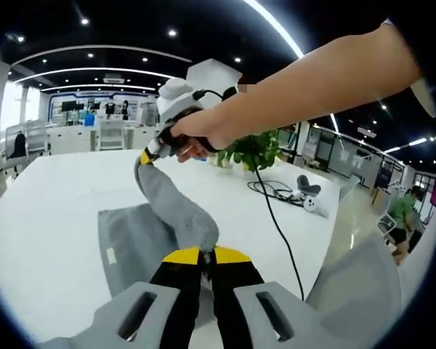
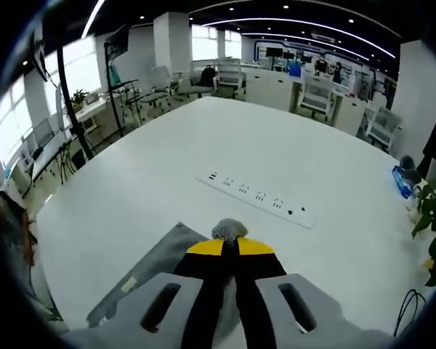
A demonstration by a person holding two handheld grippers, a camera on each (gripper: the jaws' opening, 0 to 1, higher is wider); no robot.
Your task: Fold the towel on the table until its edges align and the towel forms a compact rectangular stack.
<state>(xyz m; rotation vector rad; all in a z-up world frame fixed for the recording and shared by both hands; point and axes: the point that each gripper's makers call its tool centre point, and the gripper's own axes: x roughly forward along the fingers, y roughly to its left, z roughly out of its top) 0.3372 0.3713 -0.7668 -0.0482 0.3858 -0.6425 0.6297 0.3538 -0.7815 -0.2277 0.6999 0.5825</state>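
In the left gripper view a bare forearm reaches in from the upper right, its hand (image 1: 196,134) wrapped around the right gripper (image 1: 147,155), held above the white table (image 1: 51,211). That gripper's jaws pinch 1 corner of the grey towel (image 1: 134,243), lifting it into a twisted strip. The left gripper (image 1: 206,256) has its jaws closed on the strip's other end, low and close to the table. The rest of the towel lies flat beneath. In the right gripper view the right gripper (image 2: 229,247) clamps bunched grey cloth, near a white power strip (image 2: 258,196).
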